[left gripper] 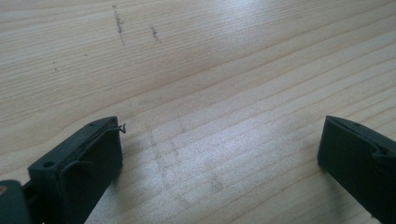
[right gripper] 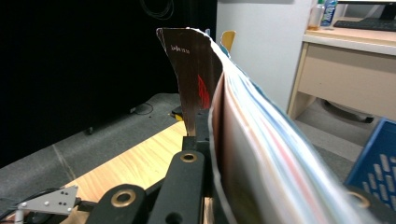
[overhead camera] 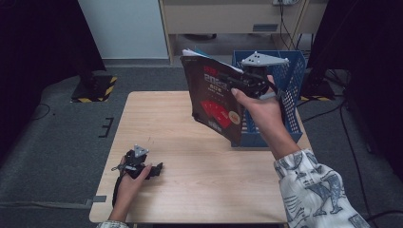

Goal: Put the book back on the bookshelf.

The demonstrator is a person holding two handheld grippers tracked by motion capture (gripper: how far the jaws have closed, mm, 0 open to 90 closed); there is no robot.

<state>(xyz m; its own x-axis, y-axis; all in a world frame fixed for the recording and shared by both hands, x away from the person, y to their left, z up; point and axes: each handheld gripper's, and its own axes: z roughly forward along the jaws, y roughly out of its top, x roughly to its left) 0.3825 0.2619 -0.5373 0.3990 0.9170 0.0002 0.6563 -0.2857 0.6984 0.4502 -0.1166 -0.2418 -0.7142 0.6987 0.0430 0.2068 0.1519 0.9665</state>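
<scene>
A dark-covered book [overhead camera: 211, 97] with red artwork hangs upright above the table's far right, just left of a blue plastic basket [overhead camera: 291, 76]. My right gripper [overhead camera: 237, 80] is shut on the book near its upper edge. In the right gripper view the book [right gripper: 252, 140] bulges between the jaws, its dark cover to the left and page edges to the right. My left gripper [overhead camera: 159, 168] rests on the wooden table [overhead camera: 190, 156] at the near left, held by a hand. Its fingers [left gripper: 84, 163] stand wide apart over bare wood, with nothing between them.
The blue basket stands on the table's far right corner. Beyond the table are a white cabinet [overhead camera: 124, 28], a wooden desk [overhead camera: 228, 19] and black stands on grey floor. A patterned sleeve [overhead camera: 318, 190] enters at the near right.
</scene>
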